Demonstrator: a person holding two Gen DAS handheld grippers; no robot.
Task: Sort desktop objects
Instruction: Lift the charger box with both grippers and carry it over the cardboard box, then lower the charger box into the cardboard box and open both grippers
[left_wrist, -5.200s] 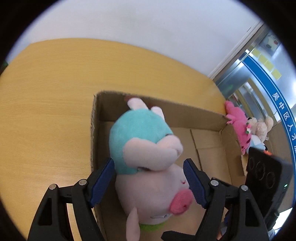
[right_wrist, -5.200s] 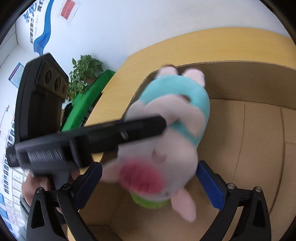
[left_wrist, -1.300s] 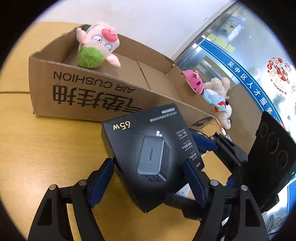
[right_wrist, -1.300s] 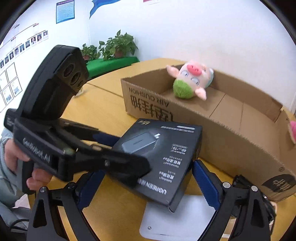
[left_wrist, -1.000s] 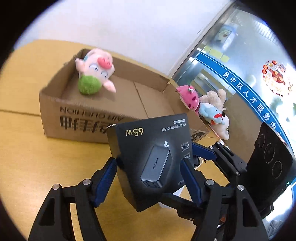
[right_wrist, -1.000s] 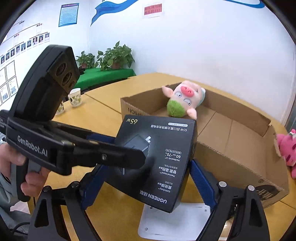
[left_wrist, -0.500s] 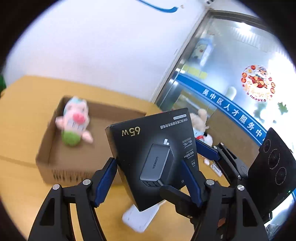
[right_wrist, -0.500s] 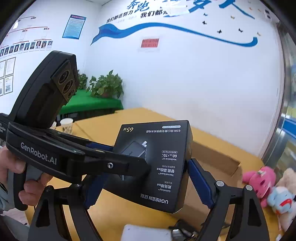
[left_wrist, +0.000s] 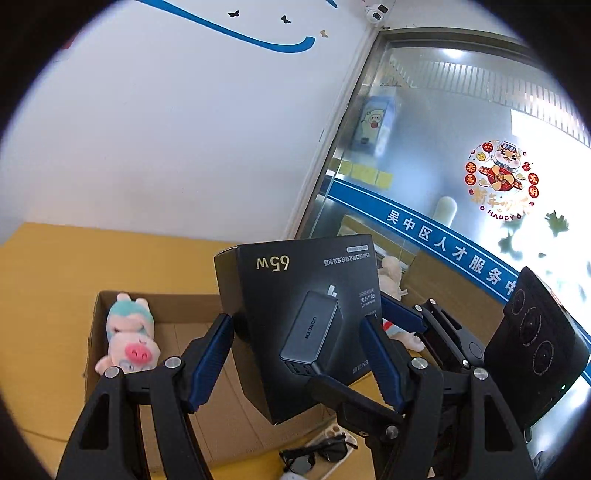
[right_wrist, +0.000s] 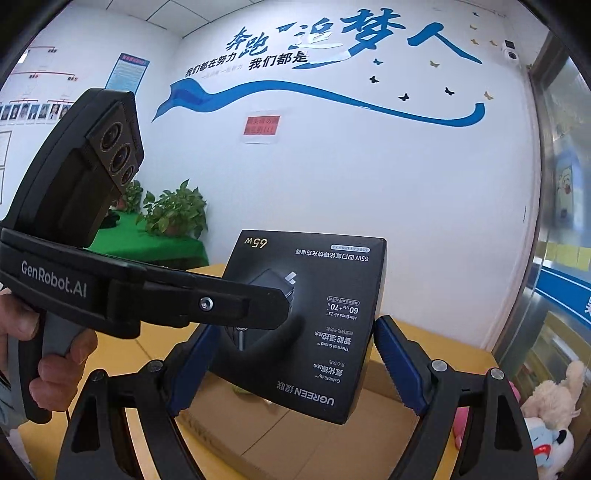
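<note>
- White wall with a blue painted swoosh and butterfly shapes fills the background, and a frosted glass partition stands to its right; below lies the wooden counter.
- Cardboard box, open at the top, sits on the counter; a pink plush pig with a teal back lies in its left end, and the rest of the floor that shows is bare.
- Held in the air above the cardboard box is the black charger box, tilted, with "65W" upside down near its top edge and a grey charger pictured on its face.
- Left gripper has its blue pads pressed on the two sides of the charger box, jaws at a middling spread.
- Right gripper also clamps the charger box, its pads against the left and right edges, jaws wide.
- Sunglasses lie on the counter in front of the cardboard box.
- More plush toys sit to the right of the cardboard box.
</note>
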